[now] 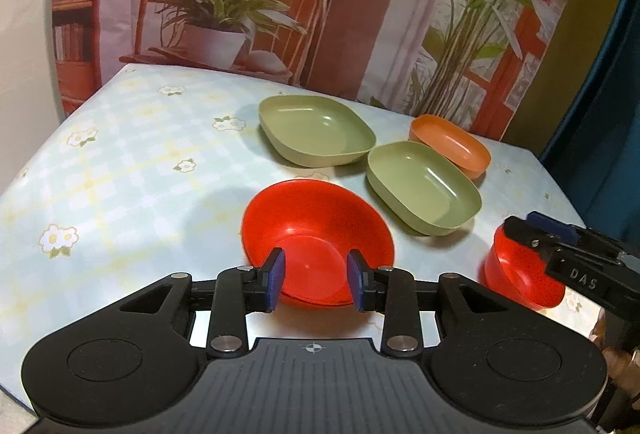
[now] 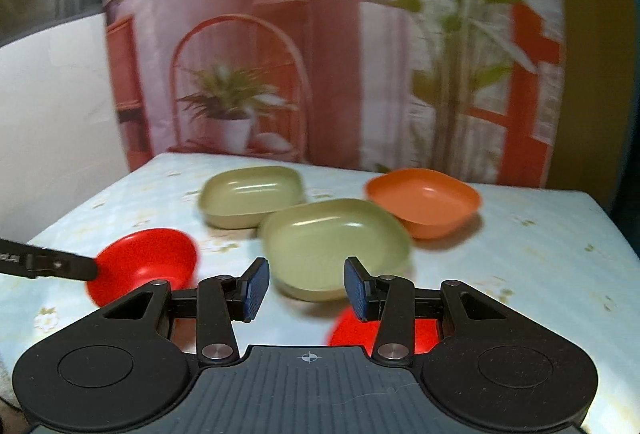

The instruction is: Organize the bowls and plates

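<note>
A red bowl (image 1: 320,226) sits on the table right in front of my left gripper (image 1: 316,284), which is open with its blue pads either side of the bowl's near rim. A second red bowl (image 1: 516,280) is at the right, under my right gripper (image 1: 560,242). Two green square plates (image 1: 316,129) (image 1: 424,185) and an orange plate (image 1: 450,143) lie farther back. In the right wrist view my right gripper (image 2: 306,288) is open and empty above the near green plate (image 2: 336,242), with the second red bowl (image 2: 352,330) below its right finger.
The table (image 1: 120,161) has a light blue floral cloth. A printed backdrop (image 1: 360,13) hangs behind the far edge. The table's right edge (image 1: 560,185) drops off by a dark curtain. The first red bowl (image 2: 148,258) and the left gripper's finger (image 2: 48,266) show at left.
</note>
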`<state>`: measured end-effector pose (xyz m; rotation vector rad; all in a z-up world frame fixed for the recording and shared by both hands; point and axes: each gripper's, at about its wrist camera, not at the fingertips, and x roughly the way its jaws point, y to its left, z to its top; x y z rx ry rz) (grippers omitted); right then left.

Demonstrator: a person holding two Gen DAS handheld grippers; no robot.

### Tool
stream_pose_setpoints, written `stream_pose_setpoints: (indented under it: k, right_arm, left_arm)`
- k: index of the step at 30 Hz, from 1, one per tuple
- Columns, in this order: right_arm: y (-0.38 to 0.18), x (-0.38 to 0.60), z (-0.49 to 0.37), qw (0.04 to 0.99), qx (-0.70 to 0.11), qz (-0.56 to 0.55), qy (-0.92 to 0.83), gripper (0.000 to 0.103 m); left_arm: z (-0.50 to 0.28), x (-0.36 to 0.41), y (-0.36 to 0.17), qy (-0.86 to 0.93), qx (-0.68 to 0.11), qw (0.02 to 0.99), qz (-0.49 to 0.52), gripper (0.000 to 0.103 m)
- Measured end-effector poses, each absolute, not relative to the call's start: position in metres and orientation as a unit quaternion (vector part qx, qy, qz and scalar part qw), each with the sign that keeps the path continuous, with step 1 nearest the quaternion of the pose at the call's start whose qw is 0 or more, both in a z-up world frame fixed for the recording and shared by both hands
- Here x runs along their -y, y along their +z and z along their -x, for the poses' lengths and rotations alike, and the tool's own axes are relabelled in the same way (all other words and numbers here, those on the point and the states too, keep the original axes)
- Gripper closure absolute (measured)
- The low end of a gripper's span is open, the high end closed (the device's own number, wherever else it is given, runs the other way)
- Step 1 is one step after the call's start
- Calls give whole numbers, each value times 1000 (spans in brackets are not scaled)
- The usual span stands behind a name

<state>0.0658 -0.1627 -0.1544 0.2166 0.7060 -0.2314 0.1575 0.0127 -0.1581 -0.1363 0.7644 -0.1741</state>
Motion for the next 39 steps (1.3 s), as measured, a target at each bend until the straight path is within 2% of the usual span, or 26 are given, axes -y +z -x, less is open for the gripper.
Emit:
stream_pose_setpoints:
  k: [12,20,28,37,39]
  right_arm:
    - [-171,210,-30,921,-318,-134,-180,64]
    - [-185,239,-2,906,-319,-167,-223,64]
    - [-192,244,14,899,-334,-177,-221,64]
    - [-196,243,15,893,-348,-186,-217,66]
    - [-196,242,13,893,-350,-186,-213,67]
  left_arm:
    - [-171,28,-153,-128,-392,910,44,68]
    - [-195,84,-152,-186,-399,897,20,67]
    - [-204,132,-177,-247,-424,871,21,65]
    - [-208,135,-198,-271,-438,857,22,66]
    - [-209,136,-198,-275,-433,858,19,70]
